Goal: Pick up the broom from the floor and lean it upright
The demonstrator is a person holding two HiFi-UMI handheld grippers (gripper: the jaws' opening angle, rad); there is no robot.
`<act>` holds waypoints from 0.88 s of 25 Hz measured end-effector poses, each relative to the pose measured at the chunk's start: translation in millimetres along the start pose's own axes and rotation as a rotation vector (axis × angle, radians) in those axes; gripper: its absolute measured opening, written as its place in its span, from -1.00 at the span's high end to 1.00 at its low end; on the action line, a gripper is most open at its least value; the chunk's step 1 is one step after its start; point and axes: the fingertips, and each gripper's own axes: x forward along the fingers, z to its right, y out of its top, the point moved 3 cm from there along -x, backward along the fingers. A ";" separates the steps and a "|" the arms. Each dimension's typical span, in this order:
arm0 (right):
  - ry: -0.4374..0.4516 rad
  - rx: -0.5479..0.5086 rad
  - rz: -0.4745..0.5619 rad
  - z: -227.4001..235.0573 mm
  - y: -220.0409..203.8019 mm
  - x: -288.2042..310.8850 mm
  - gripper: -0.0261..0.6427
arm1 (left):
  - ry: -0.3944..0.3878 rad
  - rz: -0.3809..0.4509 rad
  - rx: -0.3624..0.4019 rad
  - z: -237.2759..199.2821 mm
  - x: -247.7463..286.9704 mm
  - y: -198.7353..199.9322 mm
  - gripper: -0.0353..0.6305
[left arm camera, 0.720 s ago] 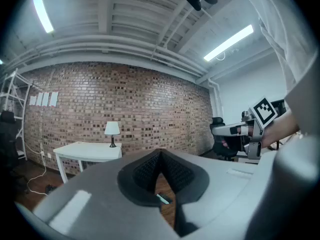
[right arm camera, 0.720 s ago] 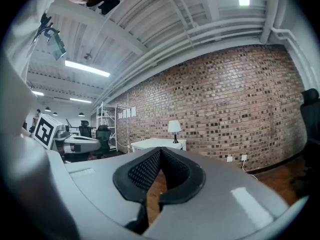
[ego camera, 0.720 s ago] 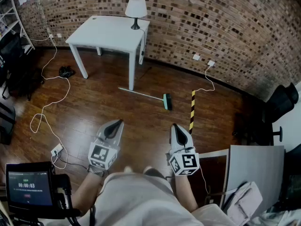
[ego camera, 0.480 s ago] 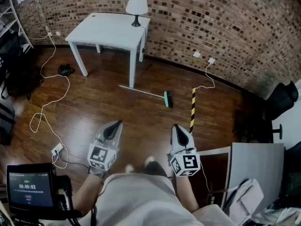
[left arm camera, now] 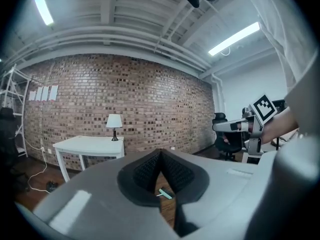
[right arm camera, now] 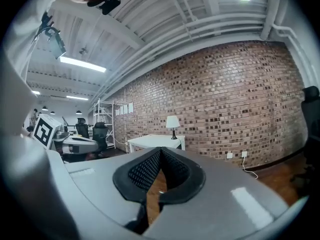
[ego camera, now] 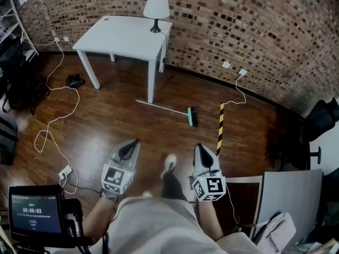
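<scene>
Since the earlier frames the person has stepped forward: one white shoe (ego camera: 169, 164) now shows on the wooden floor (ego camera: 106, 131) between the two grippers, where before only the toes peeked out near the body. Both grippers have kept their places in front of the person.

One white counter (ego camera: 124, 33) stands against the curved brick wall (ego camera: 238, 20) and carries one white lamp (ego camera: 156, 9) on its far right corner. One broom (ego camera: 164, 107) lies flat on the floor just in front of the counter. Its thin handle starts near the counter's front right leg, and its green head points away to the right. One yellow-and-black striped strip (ego camera: 220, 128) lies on the floor farther right of the counter, beyond the broom head. One white cable (ego camera: 53, 118) loops over the floor in front of the counter's left side.

The left gripper (ego camera: 133, 143) and the right gripper (ego camera: 199, 148) are held side by side, well in front of the counter and apart from the broom. On the left gripper the dark ribbed fingers (left arm camera: 145, 171) meet at their tips and hold nothing; the broom shows far off through the gap below them. On the right gripper the fingers (right arm camera: 145, 171) are likewise pressed together and empty.

One small screen (ego camera: 33, 211) sits at the person's left side, far in front of the counter.
</scene>
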 end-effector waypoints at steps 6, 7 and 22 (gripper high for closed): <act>0.020 0.017 0.002 45.8 7.1 61.9 0.89 | 0.008 -0.024 0.022 -16.9 67.8 9.6 0.89; 0.027 0.016 0.001 54.3 9.6 73.5 0.89 | 0.012 -0.027 0.024 -19.8 80.9 11.0 0.89; 0.081 0.012 0.011 193.7 42.6 218.2 0.89 | 0.084 -0.047 0.035 -57.3 252.9 50.6 0.89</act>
